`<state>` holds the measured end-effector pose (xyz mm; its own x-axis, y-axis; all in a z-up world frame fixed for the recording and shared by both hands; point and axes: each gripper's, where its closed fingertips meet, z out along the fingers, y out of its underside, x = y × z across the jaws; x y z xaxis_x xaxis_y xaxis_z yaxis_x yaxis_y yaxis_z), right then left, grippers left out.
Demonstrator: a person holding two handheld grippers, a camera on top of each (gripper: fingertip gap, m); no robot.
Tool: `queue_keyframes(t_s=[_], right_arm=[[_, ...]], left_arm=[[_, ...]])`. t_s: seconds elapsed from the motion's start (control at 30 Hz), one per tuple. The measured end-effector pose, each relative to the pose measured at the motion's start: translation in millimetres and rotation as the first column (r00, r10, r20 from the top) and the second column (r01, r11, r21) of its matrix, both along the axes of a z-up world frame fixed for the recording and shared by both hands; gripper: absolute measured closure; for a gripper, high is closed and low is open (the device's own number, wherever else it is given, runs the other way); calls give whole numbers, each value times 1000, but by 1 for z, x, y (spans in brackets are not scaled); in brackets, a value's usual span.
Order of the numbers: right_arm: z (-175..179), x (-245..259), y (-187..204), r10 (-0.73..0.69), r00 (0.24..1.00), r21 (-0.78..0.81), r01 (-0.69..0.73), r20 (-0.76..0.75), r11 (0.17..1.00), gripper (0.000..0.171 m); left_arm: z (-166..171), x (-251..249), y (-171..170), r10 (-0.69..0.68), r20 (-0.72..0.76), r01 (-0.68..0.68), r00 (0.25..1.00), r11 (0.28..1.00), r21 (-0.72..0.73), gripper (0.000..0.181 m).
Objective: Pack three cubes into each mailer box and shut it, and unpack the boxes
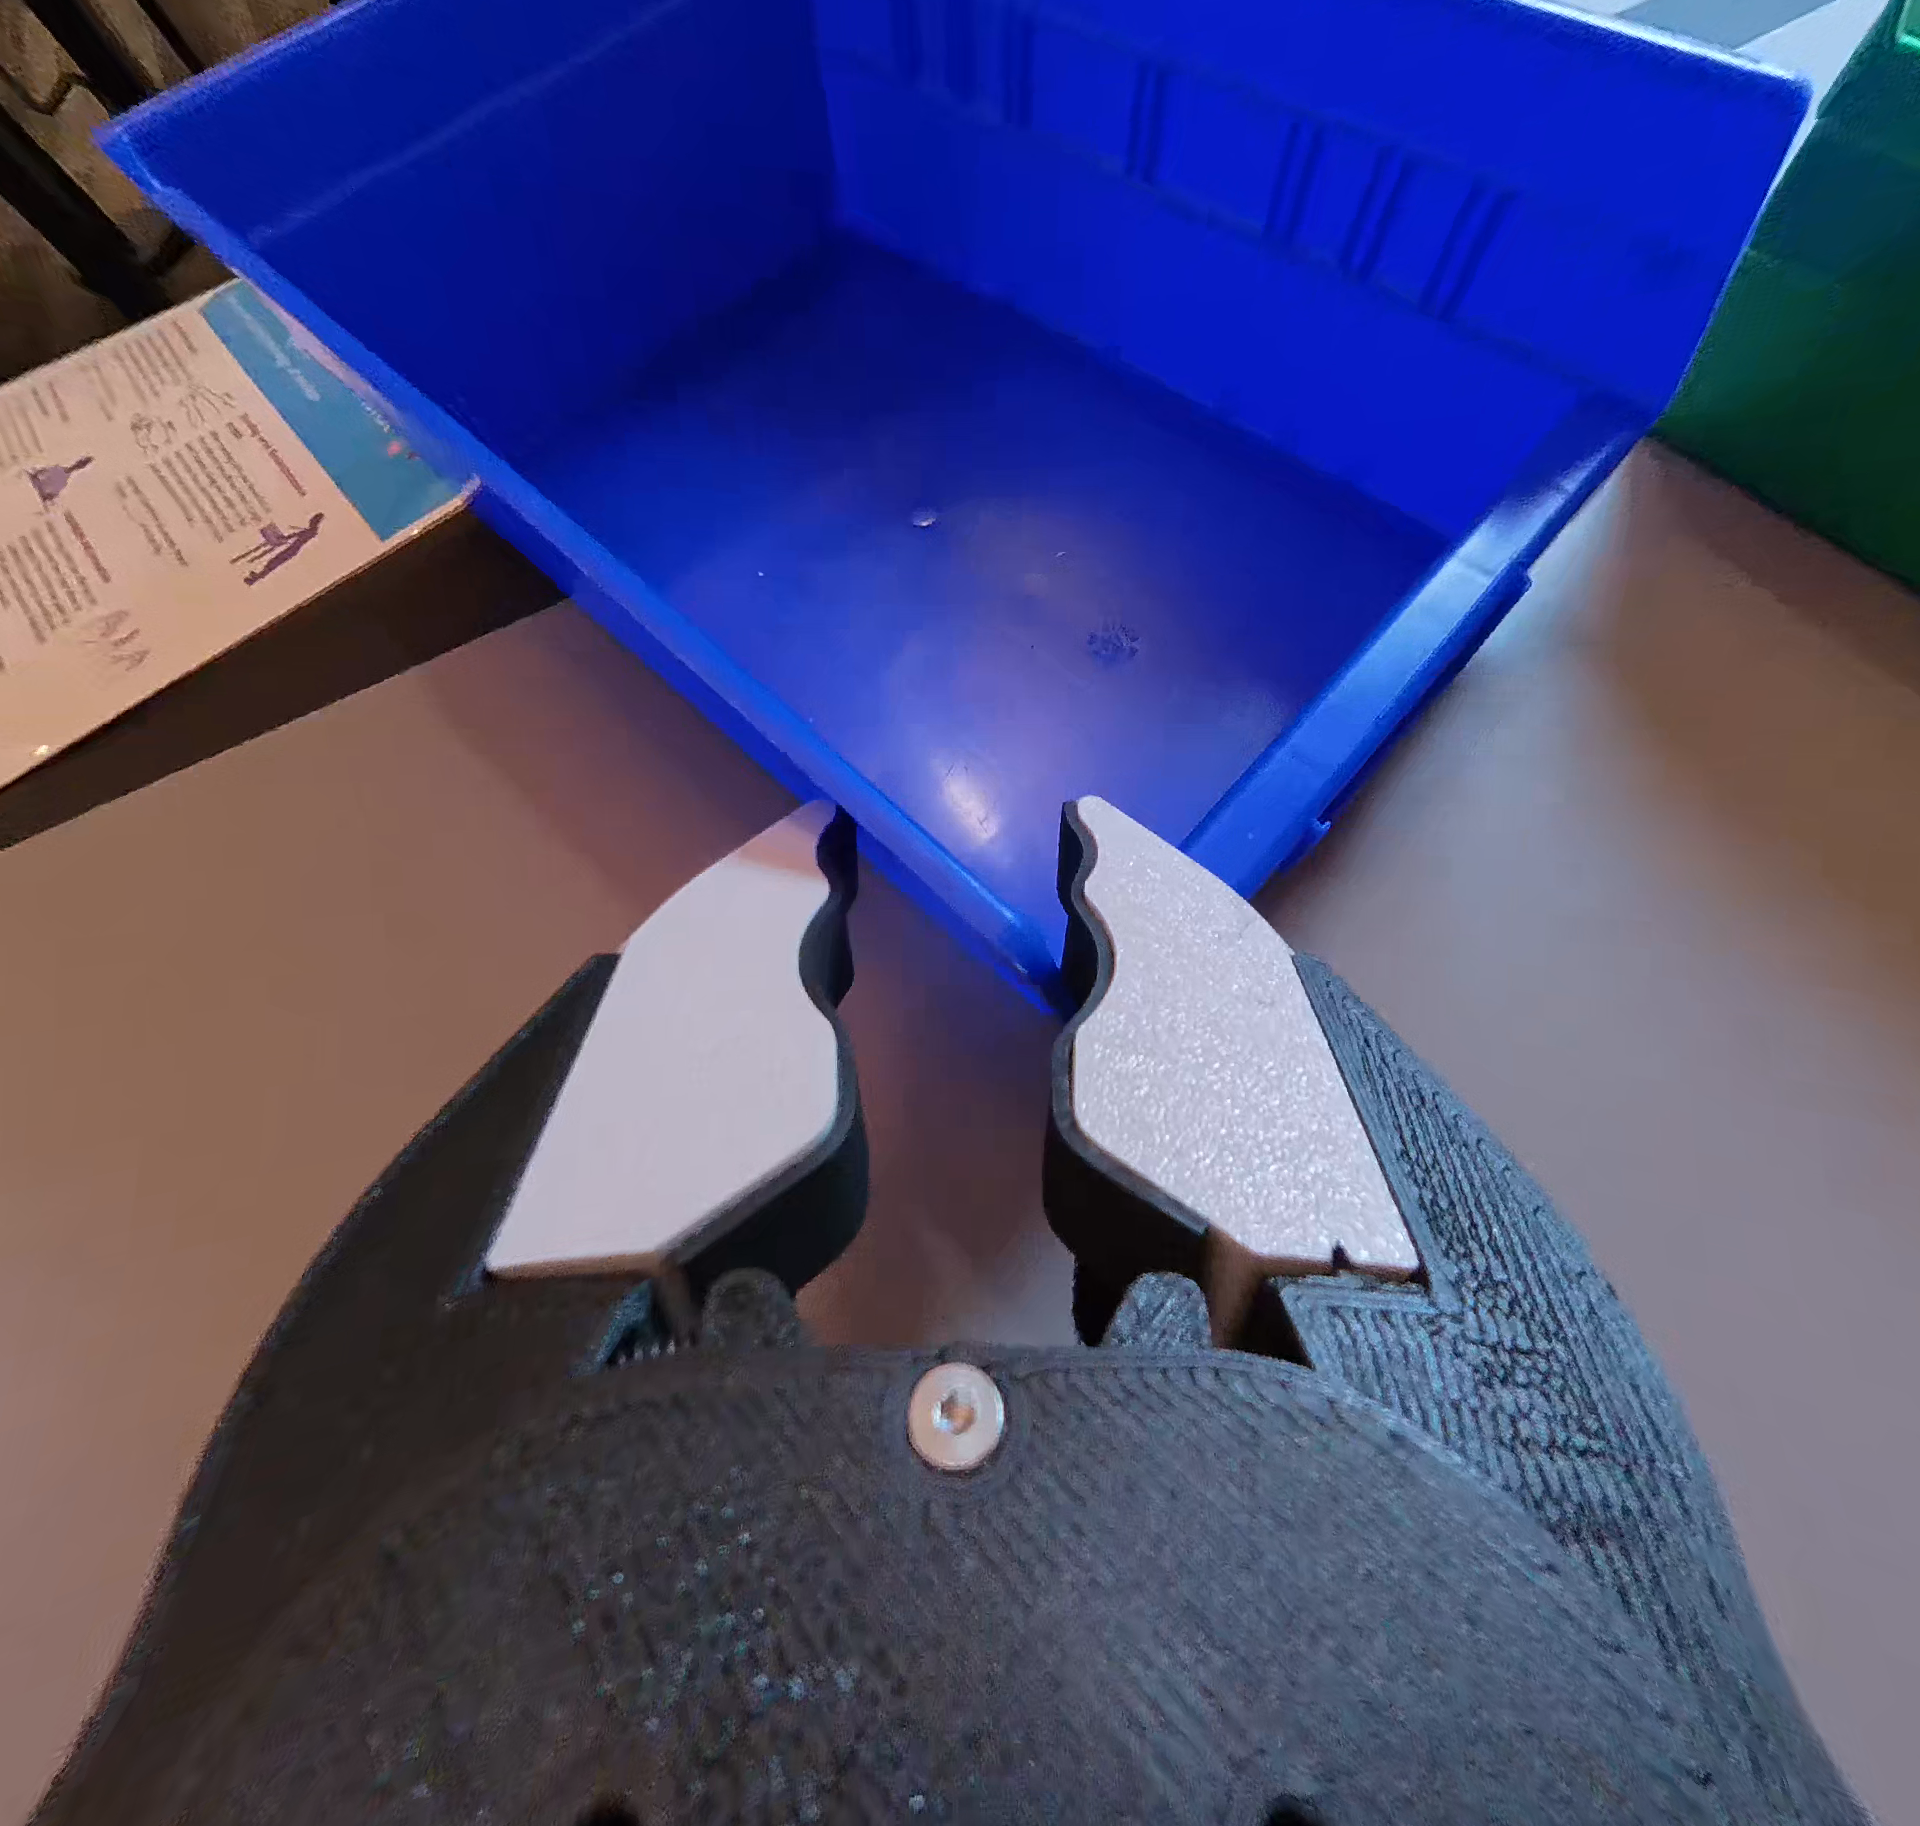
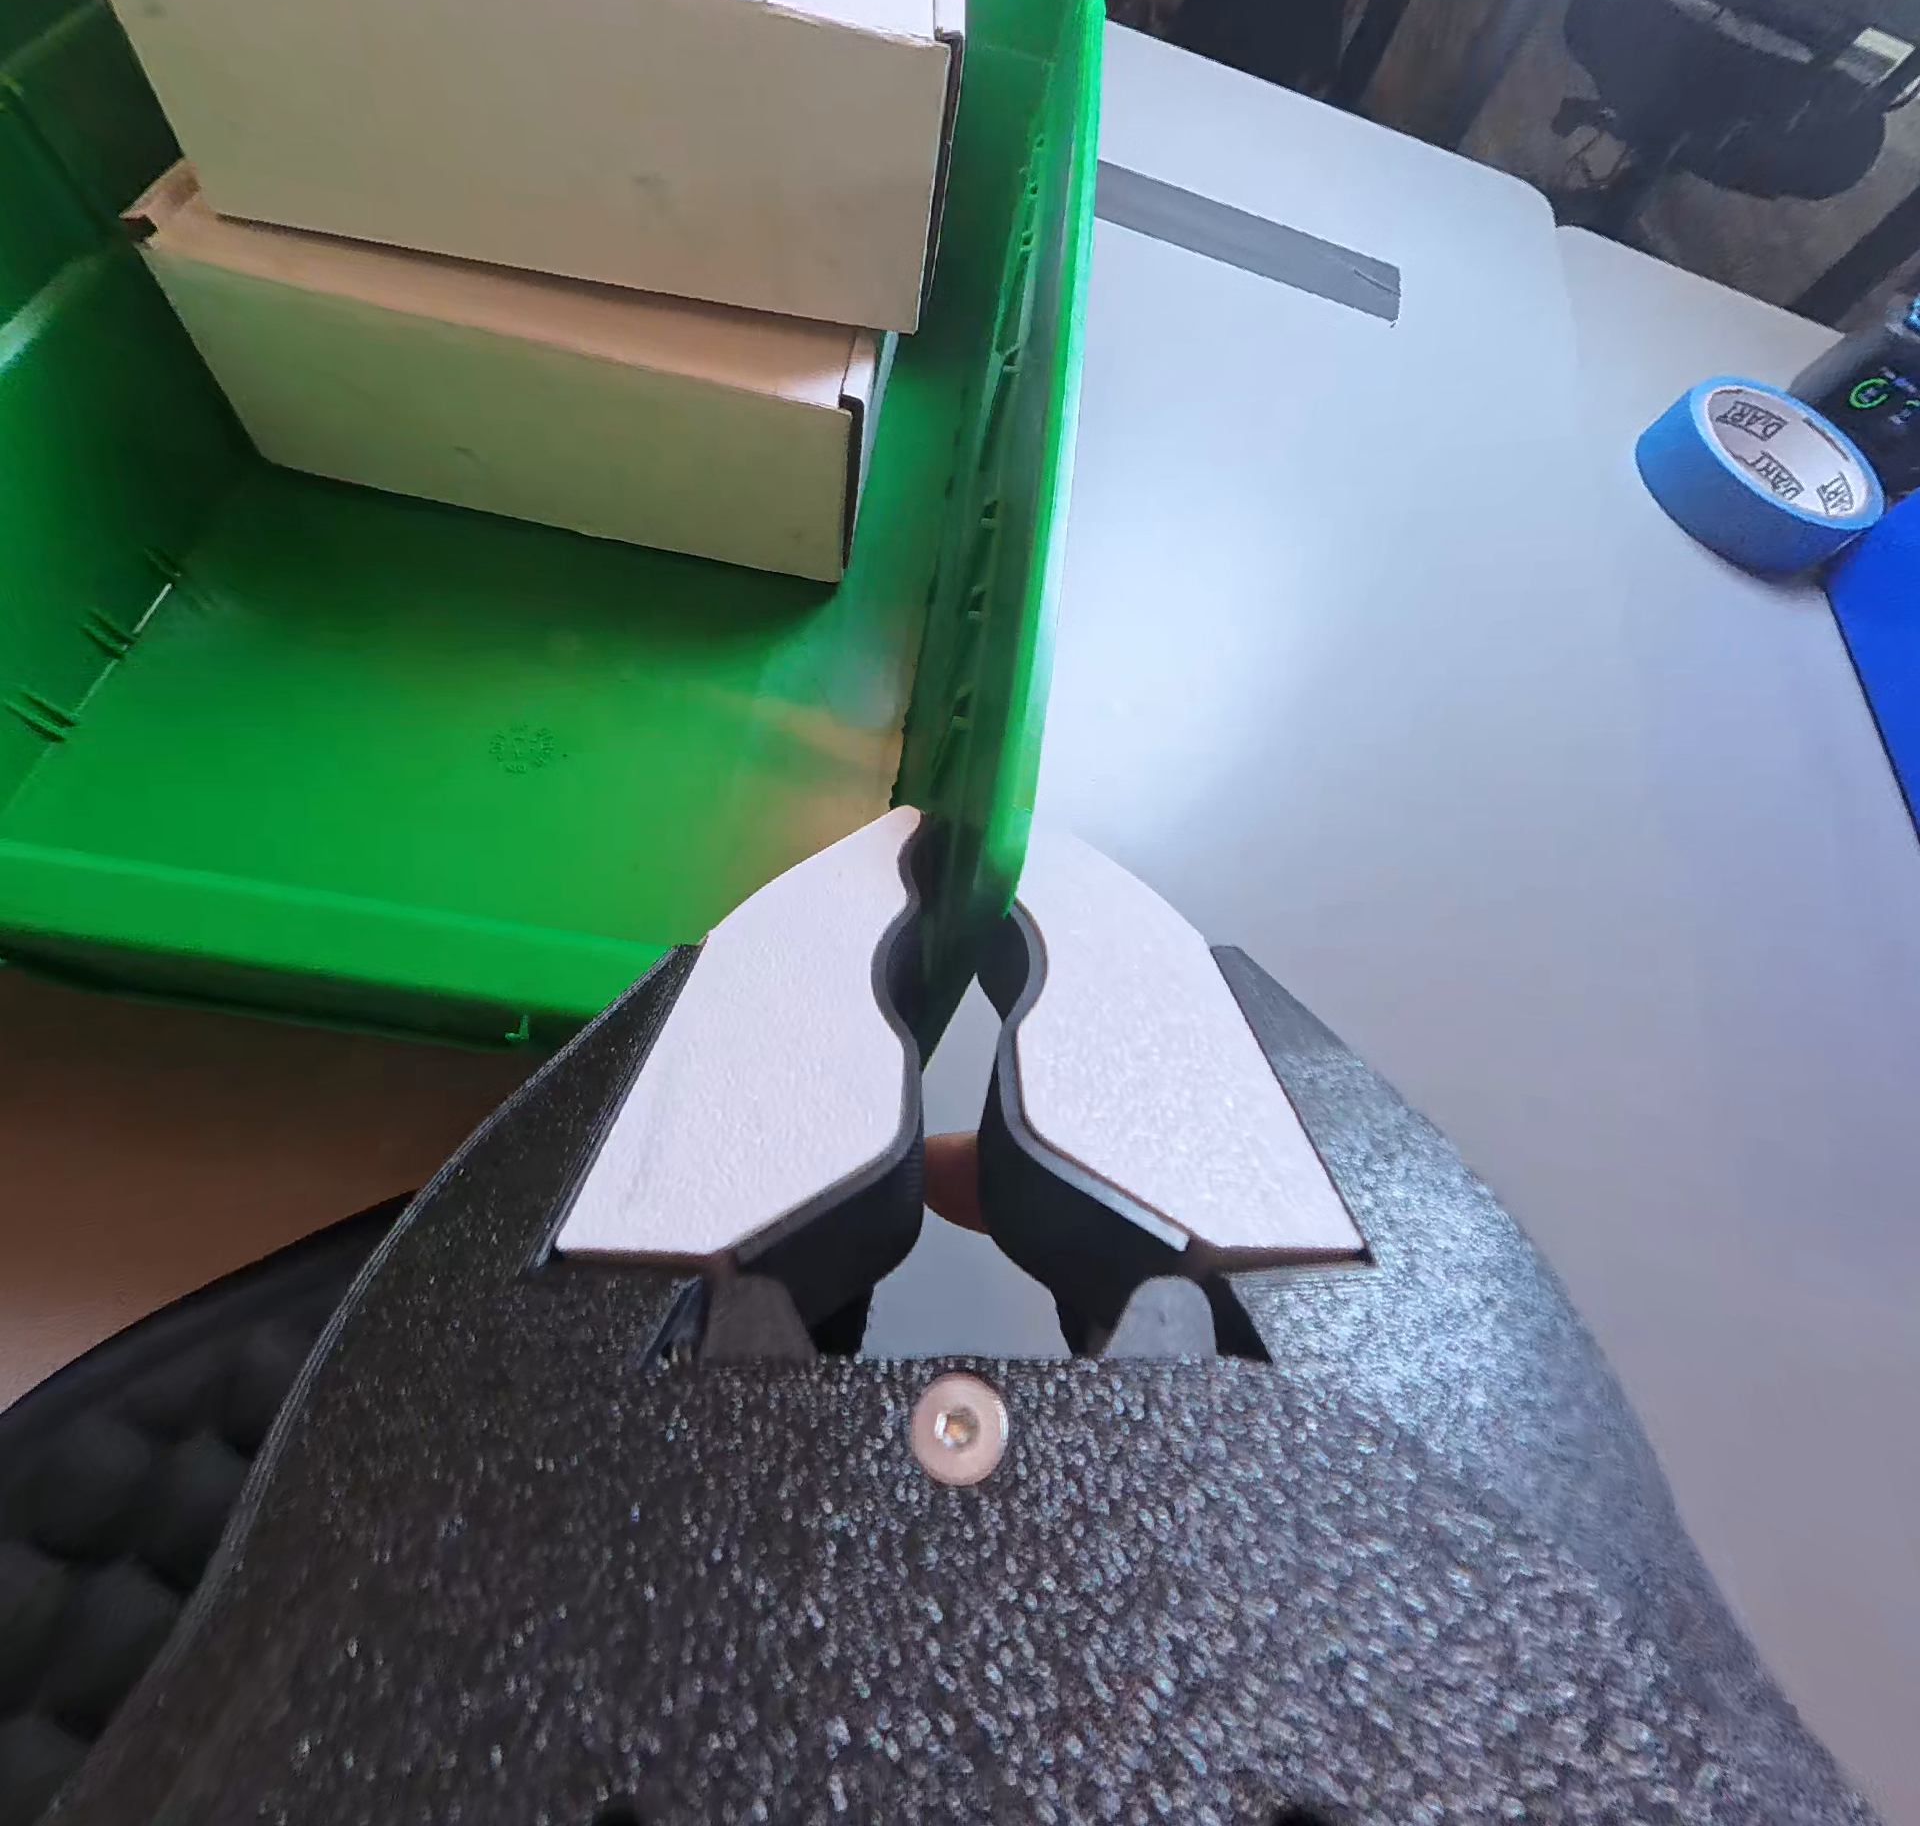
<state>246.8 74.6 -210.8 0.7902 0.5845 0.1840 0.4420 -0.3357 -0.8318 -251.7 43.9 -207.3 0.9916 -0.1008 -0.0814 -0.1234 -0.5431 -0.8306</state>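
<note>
Right gripper pinches green bin; left gripper gapes.

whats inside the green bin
Two white mailer boxes, stacked: the upper box sits on the lower box at the far end of the green bin. Both are shut, so their contents are hidden. The near floor is bare.

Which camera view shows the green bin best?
The right wrist view: the green bin fills its left half, holding two stacked mailer boxes, its side wall in the right gripper. The left wrist view shows only a green edge.
</note>
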Motion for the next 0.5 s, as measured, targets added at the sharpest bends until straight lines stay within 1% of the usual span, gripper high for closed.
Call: queue_keyframes(t_s=[0.1, 0.2, 0.27, 0.33, 0.43, 0.5], right_arm=[[0, 2, -2, -3, 1000, 10, 3, 7, 1000, 166], [0, 3, -3, -6, 1000, 14, 6, 4, 1000, 166], [0, 3, -2, -9, 1000, 14, 9, -2, 1000, 166], [0, 2, -1, -15, 1000, 14, 15, -3, 1000, 166], [0, 0, 0, -19, 1000, 9, 19, -8, 1000, 166], [0, 0, -2, -22, 1000, 13, 22, -17, 1000, 166]], left_arm=[[0, -1, -21, 20, 21, -20, 1000, 1000, -7, 148], [0, 3, -52, 15, 23, -14, 1000, 1000, -20, 154], [2, 13, -65, 17, 72, -18, 997, 1000, 3, 159], [2, 27, -63, 33, 109, -35, 994, 999, 20, 162], [6, 44, -43, 23, 97, -28, 995, 999, 46, 162], [22, 48, -39, 40, 125, -51, 991, 995, 82, 149]])
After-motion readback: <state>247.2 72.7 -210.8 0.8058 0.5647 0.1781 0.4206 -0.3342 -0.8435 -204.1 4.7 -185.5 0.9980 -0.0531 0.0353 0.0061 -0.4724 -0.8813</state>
